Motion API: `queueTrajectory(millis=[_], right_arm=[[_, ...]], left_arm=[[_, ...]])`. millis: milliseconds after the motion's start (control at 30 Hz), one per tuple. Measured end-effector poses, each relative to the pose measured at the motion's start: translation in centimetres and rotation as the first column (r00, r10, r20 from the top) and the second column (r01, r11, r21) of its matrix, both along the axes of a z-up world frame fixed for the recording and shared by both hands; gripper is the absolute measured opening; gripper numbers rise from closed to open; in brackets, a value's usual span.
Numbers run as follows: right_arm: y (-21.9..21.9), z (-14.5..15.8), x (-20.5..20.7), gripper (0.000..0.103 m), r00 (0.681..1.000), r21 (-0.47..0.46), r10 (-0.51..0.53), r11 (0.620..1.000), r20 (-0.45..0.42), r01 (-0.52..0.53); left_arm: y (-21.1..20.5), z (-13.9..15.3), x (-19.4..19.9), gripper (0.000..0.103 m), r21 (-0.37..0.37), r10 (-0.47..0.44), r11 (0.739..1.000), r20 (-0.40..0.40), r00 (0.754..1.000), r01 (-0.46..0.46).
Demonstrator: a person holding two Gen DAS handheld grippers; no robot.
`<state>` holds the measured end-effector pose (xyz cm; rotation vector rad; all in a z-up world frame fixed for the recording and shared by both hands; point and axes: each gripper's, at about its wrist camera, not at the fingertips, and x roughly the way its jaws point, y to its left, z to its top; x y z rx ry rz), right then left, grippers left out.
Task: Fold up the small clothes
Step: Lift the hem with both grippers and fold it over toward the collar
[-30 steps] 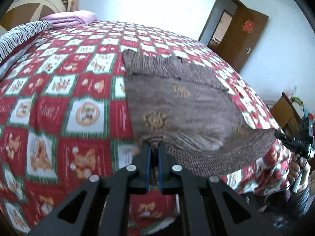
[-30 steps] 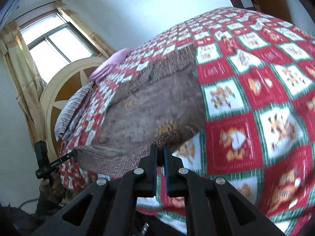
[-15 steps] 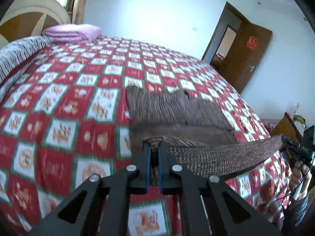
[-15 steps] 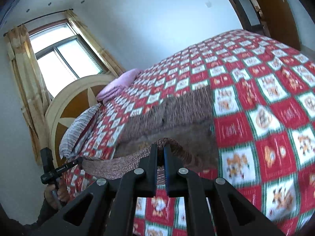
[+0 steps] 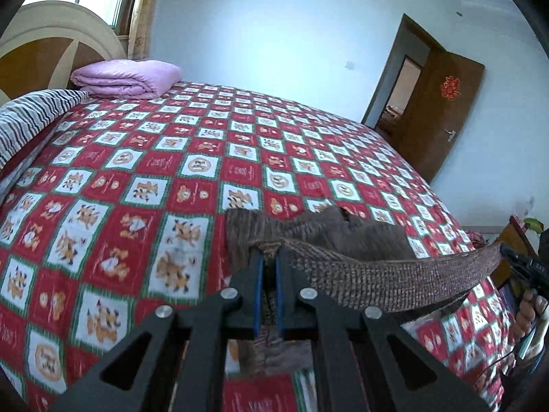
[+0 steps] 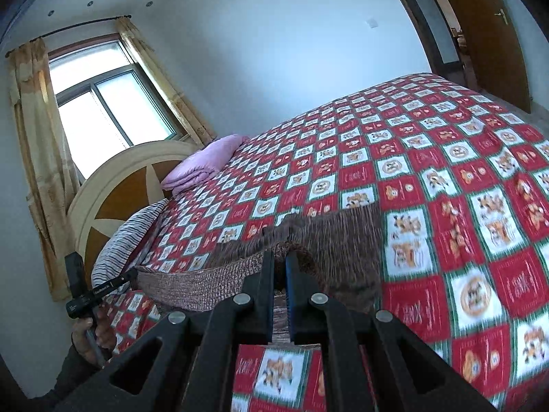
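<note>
A small brown knitted garment (image 5: 343,240) lies on the red checked bedspread (image 5: 144,171). Its near ribbed hem (image 5: 394,281) is lifted and stretched between my two grippers. My left gripper (image 5: 268,257) is shut on the hem's left corner. My right gripper (image 6: 279,257) is shut on the hem's right corner; it also shows at the right edge of the left wrist view (image 5: 511,257). The far part of the garment (image 6: 326,237) rests flat on the bed (image 6: 446,158). The left gripper shows in the right wrist view (image 6: 127,278).
A folded pink quilt (image 5: 127,79) and a striped blanket (image 5: 31,116) lie by the headboard (image 5: 51,55). A brown door (image 5: 442,110) stands open at the right. A wooden cabinet (image 5: 514,237) is beside the bed.
Both grippers have lifted the hem and carried it forward over the garment. Less of the garment shows flat on the bed, and the views tilted up toward the far wall.
</note>
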<state>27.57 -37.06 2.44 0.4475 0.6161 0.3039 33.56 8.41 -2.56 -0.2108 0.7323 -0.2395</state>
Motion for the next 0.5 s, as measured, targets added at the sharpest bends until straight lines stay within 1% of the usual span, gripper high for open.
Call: queueTrajectory(millis=[100,233,300,400,433,467,500], right_arm=[[0.1,-0.6,2.8,0.005,1.000,-0.008,-0.002,1.000,-0.018,0.001],[-0.2,-2.3,6.6,0.005,0.998,-0.014,-0.022,1.000,-0.056,0.021],[-0.7,-3.9,8.9,0.005,0.995,-0.018,-0.043,0.999,-0.093,0.041],[-1.2,-6.7,11.9,0.005,0.986,-0.050,-0.070,0.997,-0.153,0.063],[-1.3,-7.9,13.1,0.005,0.981,-0.060,-0.073,0.996,-0.180,0.063],[-1.3,-8.9,14.0,0.005,0.977,-0.063,-0.073,0.996,-0.200,0.062],[-1.4,-10.2,15.4,0.005,0.971,-0.075,-0.076,0.995,-0.226,0.060]], left_arm=[[-0.4,-0.7,2.3,0.006,0.017,-0.006,1.000,-0.019,1.000,0.006],[-1.9,-2.5,5.8,0.006,0.078,-0.010,0.997,-0.050,0.999,0.014],[-2.5,-3.7,7.5,0.006,0.102,-0.003,0.995,-0.071,0.997,0.010],[-3.1,-6.6,10.1,0.007,0.153,0.015,0.988,-0.115,0.993,0.003],[-3.4,-8.0,11.0,0.007,0.168,0.016,0.986,-0.138,0.990,0.007],[-3.6,-8.7,11.5,0.010,0.186,0.014,0.982,-0.148,0.989,0.014],[-3.9,-10.0,12.0,0.012,0.243,0.048,0.970,-0.152,0.987,-0.010]])
